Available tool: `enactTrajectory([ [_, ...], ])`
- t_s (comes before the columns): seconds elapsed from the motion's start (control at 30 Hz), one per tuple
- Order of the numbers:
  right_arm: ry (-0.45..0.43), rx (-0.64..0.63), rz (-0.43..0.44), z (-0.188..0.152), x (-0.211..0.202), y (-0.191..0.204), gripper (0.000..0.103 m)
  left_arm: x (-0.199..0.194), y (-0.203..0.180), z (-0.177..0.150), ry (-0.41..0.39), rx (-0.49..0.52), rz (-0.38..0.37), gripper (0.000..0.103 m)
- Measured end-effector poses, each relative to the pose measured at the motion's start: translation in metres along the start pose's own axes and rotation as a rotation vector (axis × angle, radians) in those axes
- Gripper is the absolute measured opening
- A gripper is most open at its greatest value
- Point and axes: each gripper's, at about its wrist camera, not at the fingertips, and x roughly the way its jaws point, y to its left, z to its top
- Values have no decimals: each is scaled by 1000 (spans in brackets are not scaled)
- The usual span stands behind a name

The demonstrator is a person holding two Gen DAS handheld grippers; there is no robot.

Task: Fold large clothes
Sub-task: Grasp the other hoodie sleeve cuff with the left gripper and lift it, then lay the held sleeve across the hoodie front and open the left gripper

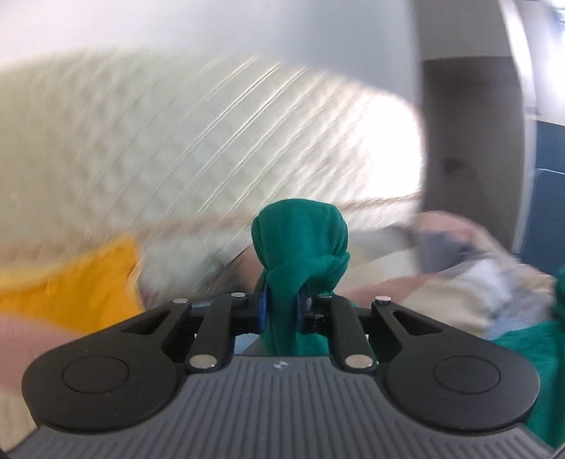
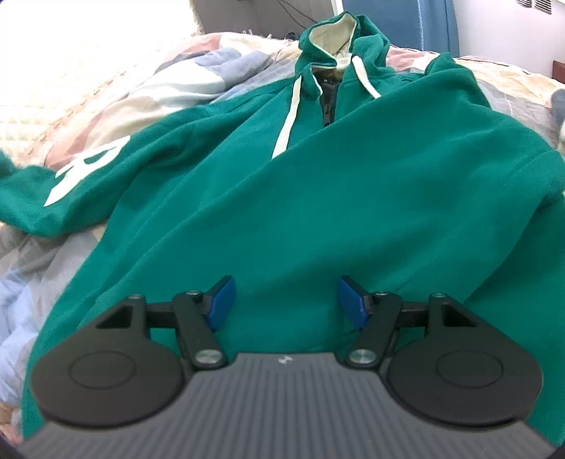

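Observation:
A green zip hoodie point(image 2: 317, 183) with white drawstrings and a cream-lined hood lies front up on the bed. Its sleeve on the left, with a white letter, stretches out to the left. My right gripper point(image 2: 286, 303) is open just above the hoodie's lower body, blue pads point(image 2: 220, 302) spread wide with nothing between them. My left gripper point(image 1: 284, 307) is shut on a bunched end of green hoodie cloth point(image 1: 300, 243), held up off the bed. The left wrist view is blurred by motion.
A patchwork quilt point(image 2: 148, 88) covers the bed under the hoodie. A white quilted surface point(image 1: 176, 148) and a yellow cloth point(image 1: 77, 282) show in the left wrist view. A brown door point(image 1: 469, 141) stands at the right. A blue chair back point(image 2: 399, 21) is beyond the bed.

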Motion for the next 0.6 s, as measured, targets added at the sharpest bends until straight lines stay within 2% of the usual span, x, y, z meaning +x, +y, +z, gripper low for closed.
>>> enactTrajectory([
  [0.13, -49, 24, 33, 2, -21, -6, 66, -52, -56, 35, -72, 96, -172, 17],
  [0.3, -127, 79, 48, 7, -54, -21, 66, -125, -128, 49, -124, 179, -370, 17],
  [0.43, -204, 100, 11, 4, -80, -41, 67, -178, -191, 32, -100, 225, -540, 17],
  [0.6, -255, 264, -9, -3, -99, -89, 67, -222, -262, -30, 22, 259, -726, 17],
])
